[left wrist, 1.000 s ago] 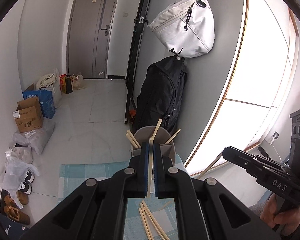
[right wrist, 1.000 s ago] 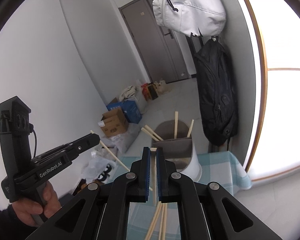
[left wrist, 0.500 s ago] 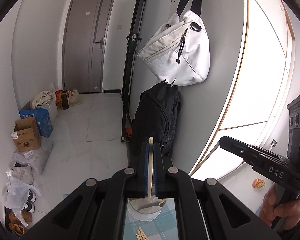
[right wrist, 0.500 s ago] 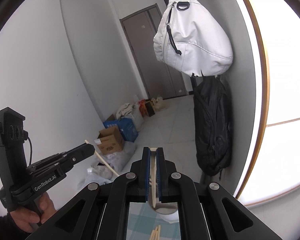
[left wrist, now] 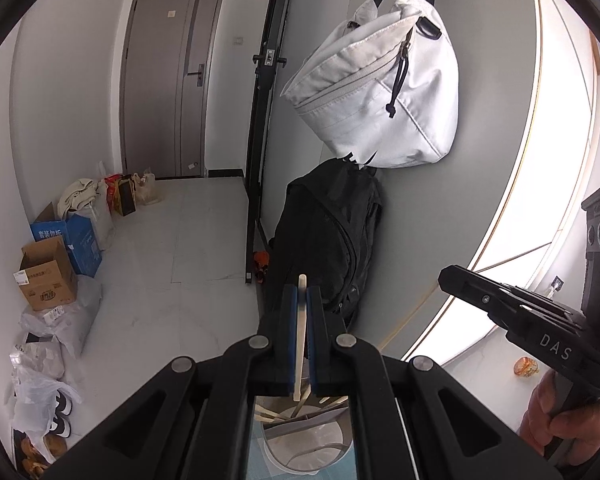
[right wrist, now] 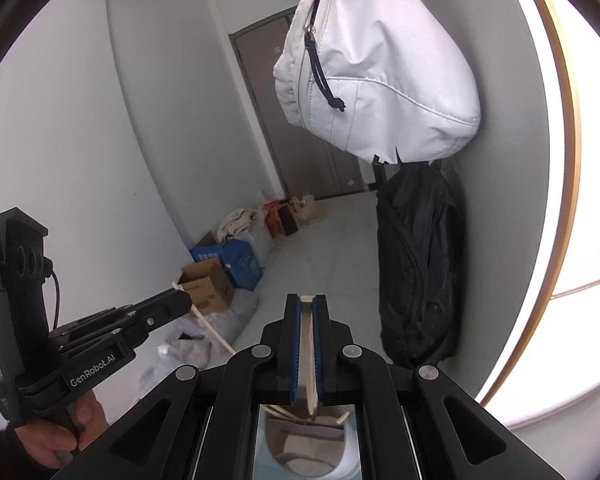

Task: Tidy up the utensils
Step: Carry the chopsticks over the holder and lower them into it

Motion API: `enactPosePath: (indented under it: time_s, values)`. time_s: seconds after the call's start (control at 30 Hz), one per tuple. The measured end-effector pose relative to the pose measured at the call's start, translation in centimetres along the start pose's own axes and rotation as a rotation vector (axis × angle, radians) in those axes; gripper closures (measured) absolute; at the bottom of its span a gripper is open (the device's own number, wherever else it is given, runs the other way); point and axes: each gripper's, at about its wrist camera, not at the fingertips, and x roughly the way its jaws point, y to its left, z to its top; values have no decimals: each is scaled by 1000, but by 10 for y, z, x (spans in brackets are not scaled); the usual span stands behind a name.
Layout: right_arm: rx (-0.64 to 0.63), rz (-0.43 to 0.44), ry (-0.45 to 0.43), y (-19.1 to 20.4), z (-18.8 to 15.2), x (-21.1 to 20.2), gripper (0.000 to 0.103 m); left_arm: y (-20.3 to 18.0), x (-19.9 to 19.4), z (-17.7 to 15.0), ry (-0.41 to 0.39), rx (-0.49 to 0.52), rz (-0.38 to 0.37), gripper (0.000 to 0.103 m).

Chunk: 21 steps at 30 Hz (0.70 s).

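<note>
On the far left I hold the left gripper (left wrist: pixel 299 300), its blue pads clamped tight on one wooden chopstick (left wrist: pixel 300 340) that runs up between them and pokes out past the tips. In the right wrist view the same gripper (right wrist: pixel 180 300) shows from the side, with that stick slanting down and to the right out of it. Just below and beyond my left fingers sits the utensil holder (left wrist: pixel 300 456), a white pot with a grey divider, standing on a blue checked cloth, and several chopsticks already lean in its far compartment.

Moving right, the right gripper (right wrist: pixel 309 304) is also squeezed together on a chopstick (right wrist: pixel 309 344), whose lower end hangs right above the holder's (right wrist: pixel 312 452) rim. From the left camera I see that gripper (left wrist: pixel 448 276) off to the right, gripped by a hand (left wrist: pixel 560 424).

I judge both sticks are lifted and ready to drop in. To do it well I would bring each stick's lower end over the far compartment with the others, keep the stick near upright, lower until the tip is inside the wall, and only then let the pads part. I would do one hand at a time so the two sticks do not knock each other or tip the pot.
</note>
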Motion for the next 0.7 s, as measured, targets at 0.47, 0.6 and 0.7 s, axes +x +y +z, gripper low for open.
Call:
enactPosePath:
  time_s: [0.47, 0.6, 0.7]
  values:
    - [32, 28, 107, -22, -33, 58, 98, 9, 47, -22, 147, 10, -73, 102]
    - [58, 48, 156, -27, -46, 73, 98, 5, 53, -34, 189, 42, -96, 102]
    - [86, 63, 199, -32, -57, 81, 95, 5, 57, -42, 234, 43, -128, 102]
